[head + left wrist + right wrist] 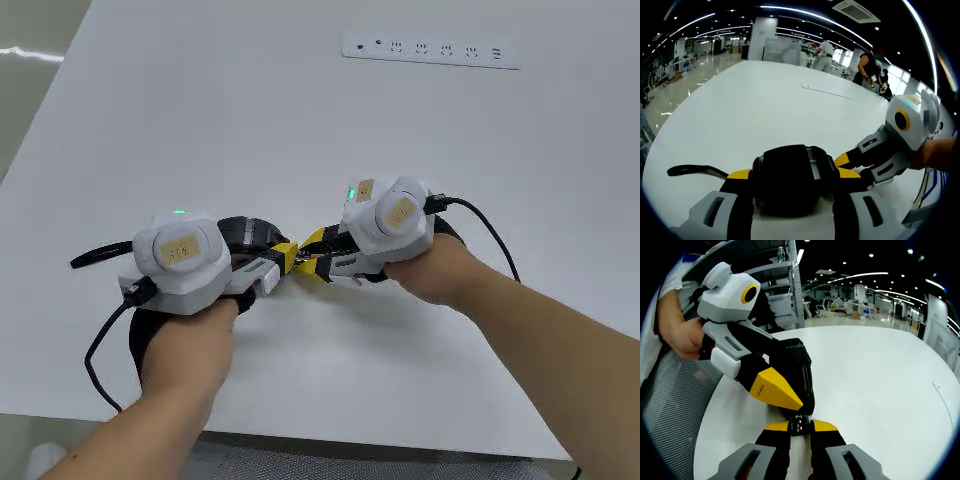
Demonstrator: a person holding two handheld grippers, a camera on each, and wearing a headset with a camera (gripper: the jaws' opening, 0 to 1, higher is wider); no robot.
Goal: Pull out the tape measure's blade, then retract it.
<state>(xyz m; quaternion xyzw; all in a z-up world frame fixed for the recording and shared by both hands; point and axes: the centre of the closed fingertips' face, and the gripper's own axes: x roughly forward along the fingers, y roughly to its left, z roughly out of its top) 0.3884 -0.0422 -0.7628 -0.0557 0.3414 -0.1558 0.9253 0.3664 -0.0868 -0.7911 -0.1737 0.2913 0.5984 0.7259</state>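
I am reading the tape measure [790, 177] as clamped across its black case by the left gripper [268, 248], low at the near side of the white table [300, 120]. I cannot tell whether the case is resting on the table or hanging just above it. The right gripper [800, 427] is pinching the blade tip [800, 423] between its jaws, right at the case mouth. I am judging that almost no blade is out yet.

Risks I am noting:
- The tip is small, so a pull off the blade's line is likely to slip it from the pads, and the sprung blade would be snapping back.
- If the left hold is light, the case is liable to twist or drag along with the pull.
- Releasing at full reach would be whipping the blade home.
- The black strap [100, 255] trailing on the table is apt to snag.

Count: I am logging one tape measure, one strap, two grippers, one table and one power strip [430, 49], lying well apart at the far side.
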